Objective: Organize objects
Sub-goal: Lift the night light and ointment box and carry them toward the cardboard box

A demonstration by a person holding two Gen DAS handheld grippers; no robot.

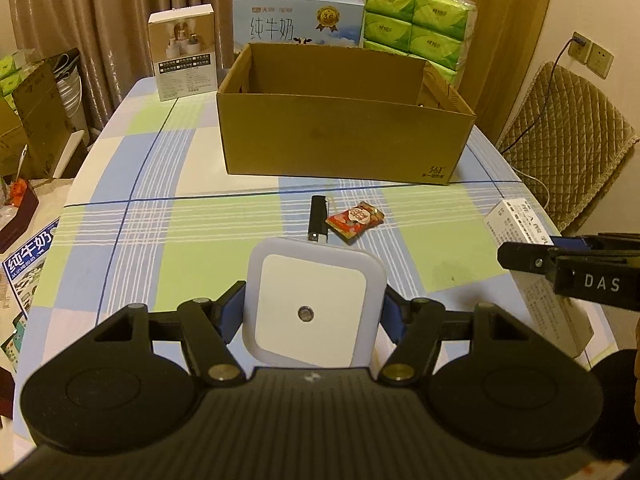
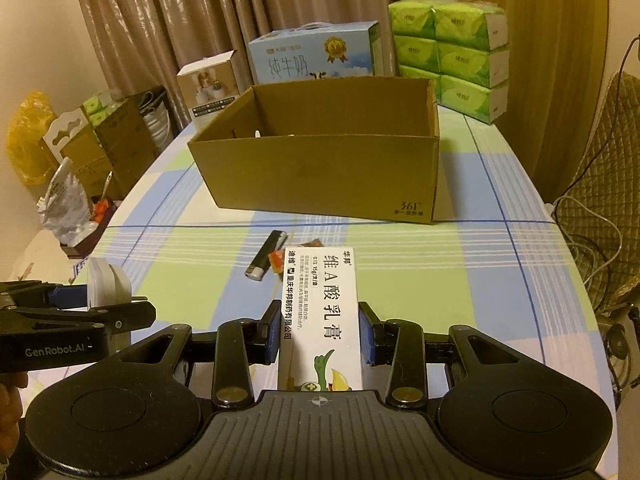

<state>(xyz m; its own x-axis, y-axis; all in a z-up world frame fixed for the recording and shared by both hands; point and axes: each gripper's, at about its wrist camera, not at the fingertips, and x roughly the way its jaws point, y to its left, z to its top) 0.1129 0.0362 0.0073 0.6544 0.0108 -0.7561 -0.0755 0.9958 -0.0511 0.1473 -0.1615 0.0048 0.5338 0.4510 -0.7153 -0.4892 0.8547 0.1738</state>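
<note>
My left gripper (image 1: 312, 312) is shut on a white square night light (image 1: 312, 304) and holds it above the checked tablecloth (image 1: 180, 240). My right gripper (image 2: 320, 332) is shut on a white ointment box (image 2: 322, 312); that box also shows at the right of the left wrist view (image 1: 536, 276). A black lighter (image 1: 318, 218) and a red snack packet (image 1: 355, 218) lie on the table ahead of both grippers. An open brown cardboard box (image 1: 340, 136) stands beyond them, also in the right wrist view (image 2: 320, 164). The left gripper with the night light shows at the left of the right wrist view (image 2: 104, 284).
Behind the cardboard box stand a small white product box (image 1: 184, 56), a blue milk carton case (image 1: 298, 20) and stacked green tissue packs (image 1: 420, 20). A padded chair (image 1: 568, 136) is at the right. Boxes and clutter (image 2: 100, 140) sit off the table's left edge.
</note>
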